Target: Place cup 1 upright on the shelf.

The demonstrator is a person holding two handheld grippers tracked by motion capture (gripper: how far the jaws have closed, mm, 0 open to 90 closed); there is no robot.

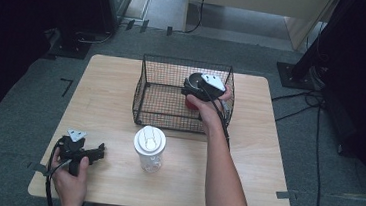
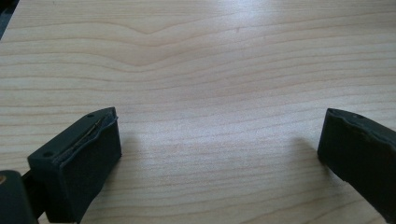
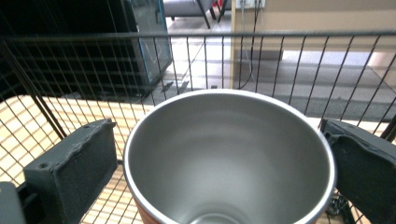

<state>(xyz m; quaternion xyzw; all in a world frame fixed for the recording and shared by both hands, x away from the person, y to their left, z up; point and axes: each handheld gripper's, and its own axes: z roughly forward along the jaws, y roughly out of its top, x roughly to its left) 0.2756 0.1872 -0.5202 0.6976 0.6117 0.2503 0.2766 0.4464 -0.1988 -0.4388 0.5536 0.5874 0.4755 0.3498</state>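
A red cup (image 1: 191, 103) with a steel inside (image 3: 229, 154) stands inside the black wire basket (image 1: 144, 87) at the table's far middle. My right gripper (image 1: 194, 91) reaches into the basket from the right. Its jaws stand wide apart on either side of the cup's rim, as seen in the right gripper view (image 3: 219, 135), so it is open around the cup. My left gripper (image 1: 100, 151) rests low over the table's front left corner. It is open (image 2: 219, 126), with bare wood between its jaws.
A clear bottle with a white lid (image 1: 149, 148) stands upright in front of the basket, between the two arms. The wooden table (image 1: 111, 92) has bare room at left and right. Basket wires (image 3: 280, 60) rise just beyond the cup.
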